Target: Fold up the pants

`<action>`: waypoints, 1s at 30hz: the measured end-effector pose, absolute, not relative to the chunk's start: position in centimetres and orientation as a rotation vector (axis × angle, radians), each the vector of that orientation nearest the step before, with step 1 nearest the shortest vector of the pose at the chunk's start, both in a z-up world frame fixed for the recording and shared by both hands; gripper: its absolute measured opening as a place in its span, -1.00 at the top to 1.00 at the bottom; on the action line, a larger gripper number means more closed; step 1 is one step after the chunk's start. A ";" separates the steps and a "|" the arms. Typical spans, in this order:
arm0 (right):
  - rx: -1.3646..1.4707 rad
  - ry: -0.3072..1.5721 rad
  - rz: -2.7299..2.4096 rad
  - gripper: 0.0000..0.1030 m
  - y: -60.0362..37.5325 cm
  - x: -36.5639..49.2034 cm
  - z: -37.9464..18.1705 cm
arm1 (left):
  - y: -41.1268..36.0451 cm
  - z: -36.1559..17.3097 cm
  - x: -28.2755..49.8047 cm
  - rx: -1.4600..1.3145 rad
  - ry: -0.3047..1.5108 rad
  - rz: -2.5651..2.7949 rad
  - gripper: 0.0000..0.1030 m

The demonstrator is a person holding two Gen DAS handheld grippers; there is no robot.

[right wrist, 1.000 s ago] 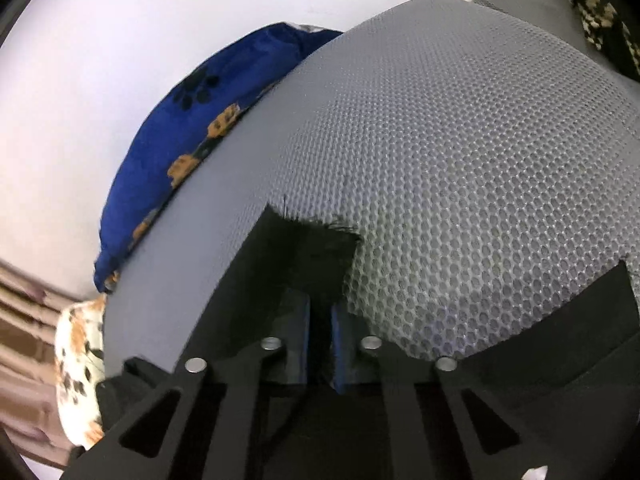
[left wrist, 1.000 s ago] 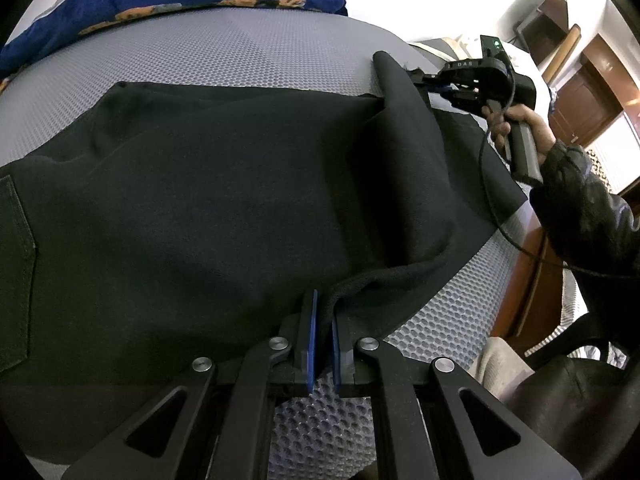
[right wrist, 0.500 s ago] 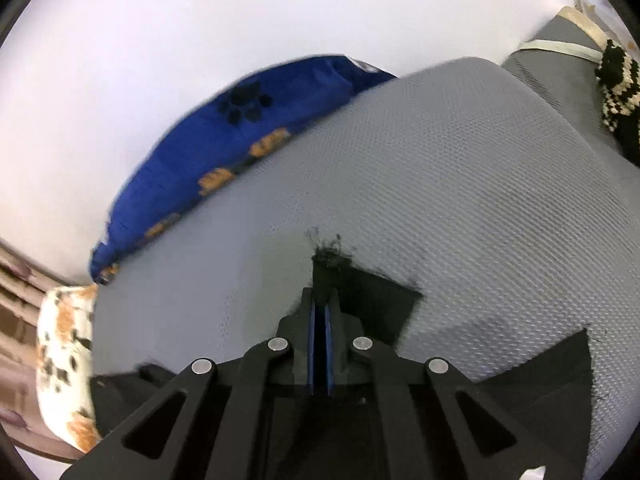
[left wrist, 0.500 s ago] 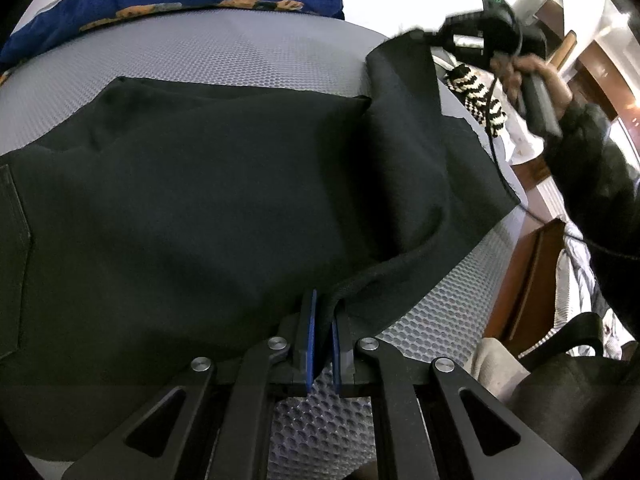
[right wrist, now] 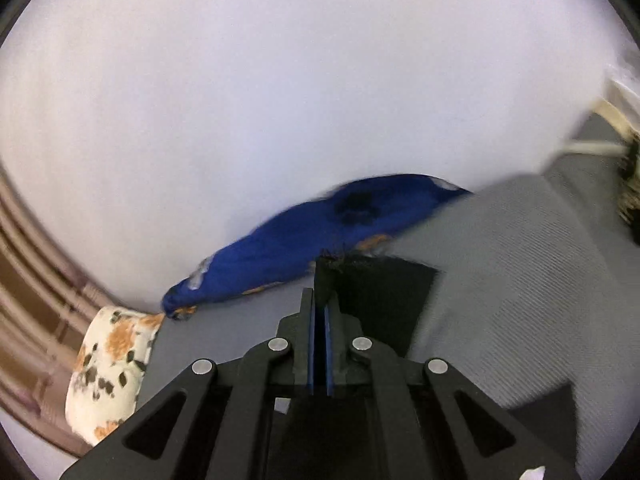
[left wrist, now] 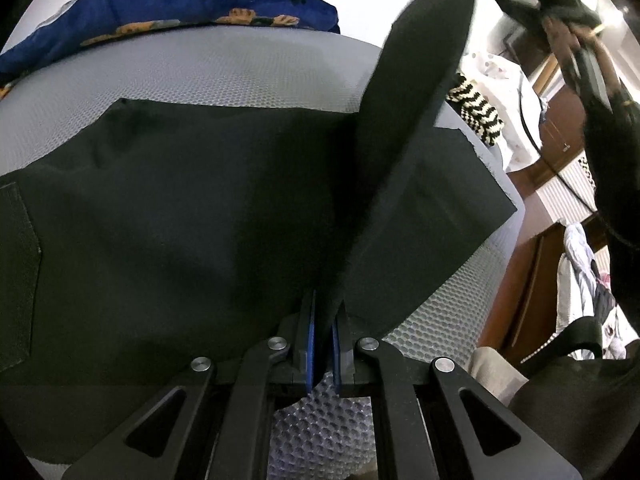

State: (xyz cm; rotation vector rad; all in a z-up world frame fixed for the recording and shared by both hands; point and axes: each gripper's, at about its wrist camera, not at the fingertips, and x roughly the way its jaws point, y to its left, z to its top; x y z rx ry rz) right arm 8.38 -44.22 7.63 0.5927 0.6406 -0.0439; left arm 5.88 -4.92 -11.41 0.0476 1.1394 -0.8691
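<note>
On the grey mesh bed (left wrist: 248, 68), the black pants (left wrist: 180, 208) lie spread. The left tool (left wrist: 323, 320) pinches their near edge, jaws closed. Farther off, the right tool (right wrist: 320, 312), also clamped, holds a raised corner before a blue pillow (right wrist: 304, 240).

Premises present as a domestic bedroom: a bed (left wrist: 248, 68) with grey mesh-textured cover, a blue paw-print pillow (left wrist: 168, 12) against a plain white wall (right wrist: 300, 80), heaped laundry (left wrist: 504, 88) and brown wooden furniture (left wrist: 520, 280) alongside.
</note>
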 end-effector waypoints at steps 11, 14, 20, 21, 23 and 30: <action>0.800 0.858 -0.453 0.94 -51.7 -6.6 -6.8 | -6.3 -11.7 5.7 0.119 1.149 -0.904 0.80; 0.842 0.909 -0.498 0.94 -52.0 -8.8 -9.8 | -6.6 -11.9 5.6 0.133 1.155 -0.912 0.78; 0.878 0.898 -0.510 0.95 -52.2 -10.4 -10.9 | -7.0 -11.8 5.9 0.174 1.162 -0.925 0.75; 0.880 0.894 -0.510 0.95 -52.2 -10.4 -10.8 | -7.1 -11.8 5.9 0.176 1.162 -0.925 0.74; 0.867 0.898 -0.517 0.95 -52.0 -10.9 -10.8 | -7.0 -11.8 5.8 0.176 1.163 -0.920 0.74; 0.885 0.889 -0.546 0.96 -51.6 -11.9 -11.2 | -7.3 -11.9 6.1 0.175 1.174 -0.924 0.73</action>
